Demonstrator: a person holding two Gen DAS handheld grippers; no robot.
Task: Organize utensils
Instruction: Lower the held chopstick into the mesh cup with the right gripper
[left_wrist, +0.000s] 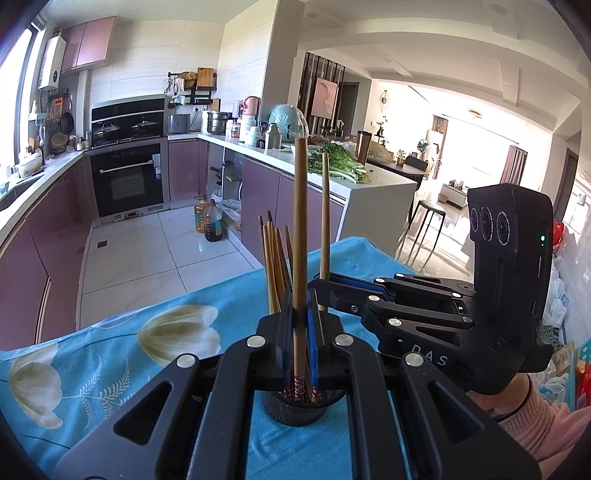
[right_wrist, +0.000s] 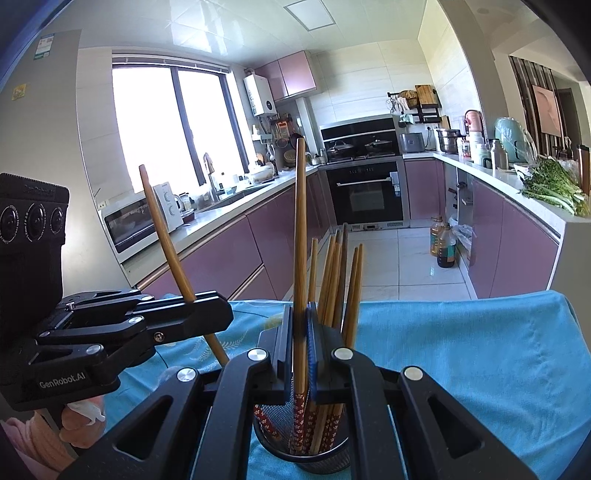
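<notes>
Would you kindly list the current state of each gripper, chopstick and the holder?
left gripper: shut on a chopstick
right gripper: shut on a chopstick
left chopstick: upright, clamped
right chopstick: upright, clamped
mesh holder: upright on the blue cloth, holding several chopsticks

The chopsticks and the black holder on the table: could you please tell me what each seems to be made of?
Chopsticks: probably bamboo or wood, matte brown with visible grain, red flower-patterned lower ends. Holder: likely black metal mesh, see-through weave with a solid rim.
</notes>
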